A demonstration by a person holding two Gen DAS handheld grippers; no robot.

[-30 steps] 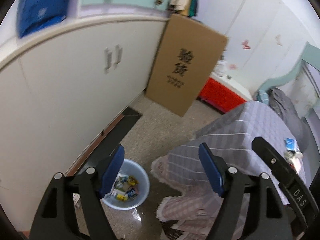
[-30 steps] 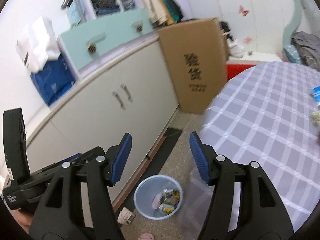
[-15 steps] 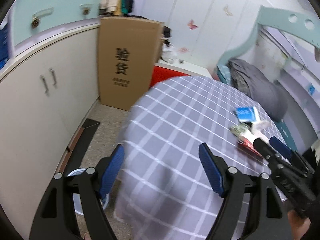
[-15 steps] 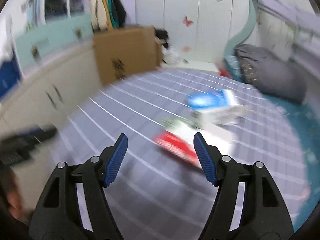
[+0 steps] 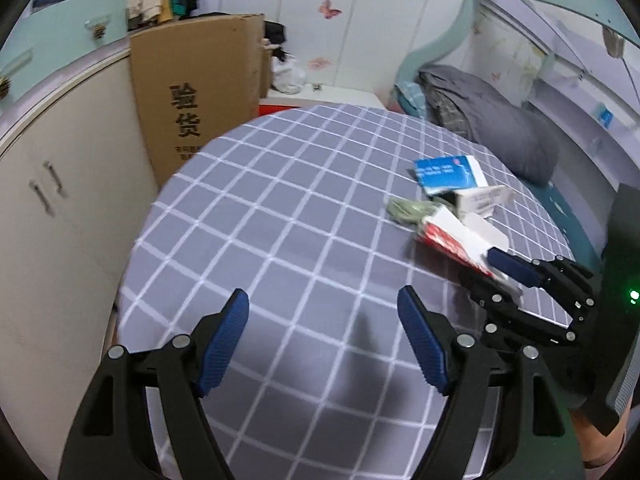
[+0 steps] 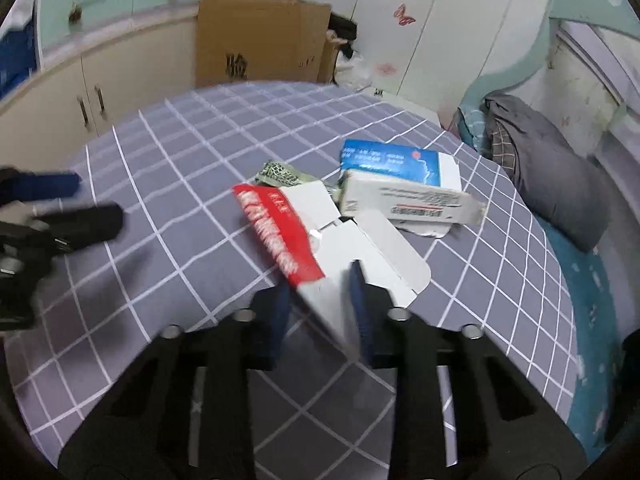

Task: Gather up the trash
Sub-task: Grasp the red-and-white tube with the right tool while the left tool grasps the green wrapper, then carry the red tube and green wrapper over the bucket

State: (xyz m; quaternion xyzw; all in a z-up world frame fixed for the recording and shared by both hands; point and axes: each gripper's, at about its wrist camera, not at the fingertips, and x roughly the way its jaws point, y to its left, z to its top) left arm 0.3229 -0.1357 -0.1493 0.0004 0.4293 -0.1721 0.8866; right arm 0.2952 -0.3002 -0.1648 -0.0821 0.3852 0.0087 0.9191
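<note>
Right gripper [image 6: 320, 300] pinches the red carton [image 6: 280, 232]; blue box [image 6: 384, 158] at its one o'clock; left gripper [image 5: 324, 328] wide over the tablecloth [image 5: 280, 240].

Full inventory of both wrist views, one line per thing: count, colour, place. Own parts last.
red-and-white carton: 1, red with white flaps, table centre, near end between the right jaws
blue box: 1, blue and white, behind the other trash
white box: 1, white, in front of the blue box
green wrapper: 1, green, crumpled, left of the boxes
table: 1, grey-purple checked cloth
cardboard box: 1, brown, upright by the cabinet
cabinet: 1, cream, left
bedding: grey, on bed at right
left gripper: black, blue pads, open, empty
right gripper: closing on the carton, blurred
</note>
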